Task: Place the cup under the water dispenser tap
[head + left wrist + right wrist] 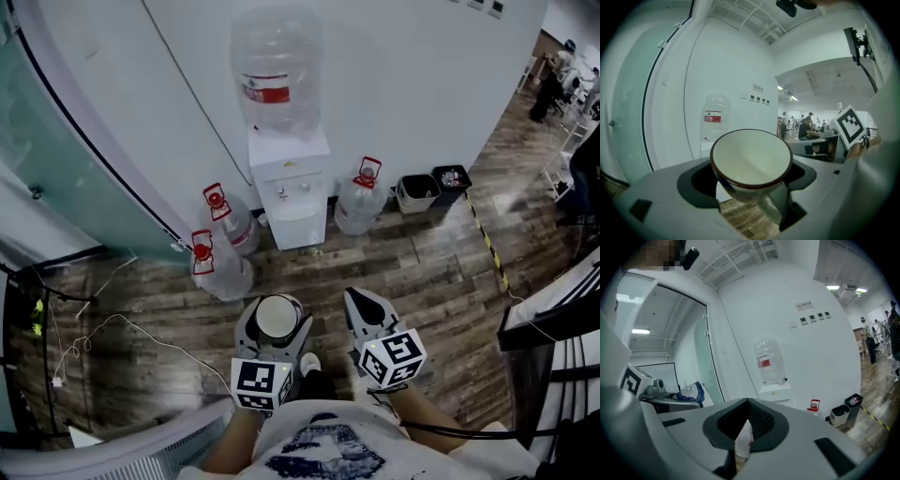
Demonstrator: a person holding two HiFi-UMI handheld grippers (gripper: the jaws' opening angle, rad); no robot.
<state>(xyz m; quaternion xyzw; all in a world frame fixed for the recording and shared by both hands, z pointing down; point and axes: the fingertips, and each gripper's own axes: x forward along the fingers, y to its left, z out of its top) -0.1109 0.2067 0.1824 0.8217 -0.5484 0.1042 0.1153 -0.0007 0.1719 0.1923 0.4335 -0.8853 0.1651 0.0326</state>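
A white cup [277,317] with a dark red rim sits upright between the jaws of my left gripper [278,307], which is shut on it. The left gripper view shows the cup [752,159] empty, handle toward the camera. The white water dispenser [291,187] stands against the wall ahead, a clear bottle [277,66] on top and its taps on the front panel, well beyond the cup. It also appears far off as the dispenser [707,146] and the dispenser [774,391]. My right gripper [367,307] hangs beside the left one, jaws together on nothing.
Spare water bottles with red caps [230,220] [217,267] stand left of the dispenser and one more [361,202] to its right. Two small bins [417,192] [452,180] sit further right. Cables [94,342] trail over the wooden floor at left. Glass wall at left.
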